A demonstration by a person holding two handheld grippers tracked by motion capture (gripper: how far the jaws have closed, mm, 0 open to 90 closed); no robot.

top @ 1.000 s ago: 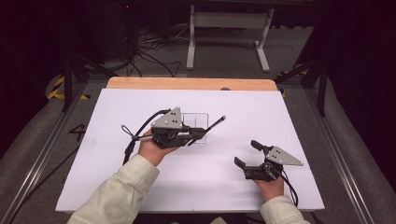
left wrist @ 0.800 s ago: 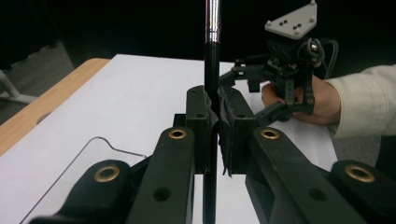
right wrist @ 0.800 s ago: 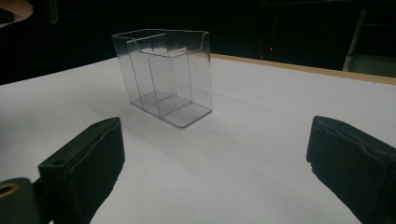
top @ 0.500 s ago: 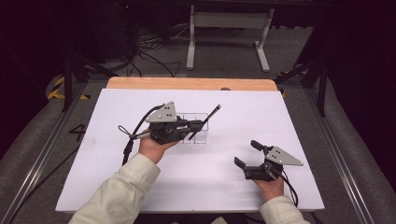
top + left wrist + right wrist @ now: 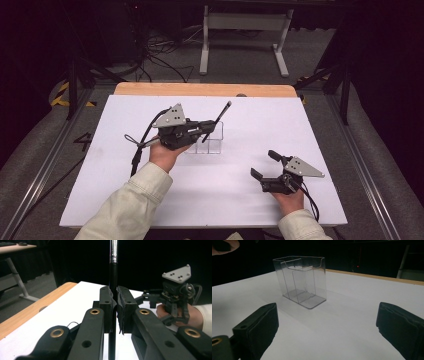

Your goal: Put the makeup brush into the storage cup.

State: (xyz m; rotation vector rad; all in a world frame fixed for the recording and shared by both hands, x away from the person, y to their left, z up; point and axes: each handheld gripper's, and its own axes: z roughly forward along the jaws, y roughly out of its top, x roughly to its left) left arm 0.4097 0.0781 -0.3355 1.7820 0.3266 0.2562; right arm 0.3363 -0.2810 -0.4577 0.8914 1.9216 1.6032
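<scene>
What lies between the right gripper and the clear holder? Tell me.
Nothing: bare white table runs from the open right gripper to the clear holder, as the right gripper view shows.

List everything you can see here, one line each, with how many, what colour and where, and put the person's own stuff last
Pen: one, black with a silver band, clamped in the left gripper, tilted above the holder.
Clear holder: one, transparent with compartments, upright mid-table, nothing inside.
Table: one, white top with a wooden far edge.
Stand: one, pale grey, on the floor beyond the table.
Cables: several, black, on the floor behind.
Left gripper: one, black, over the table's middle.
Right gripper: one, black, jaws apart, near the right front.
Sleeves: two, cream, bottom edge.
</scene>
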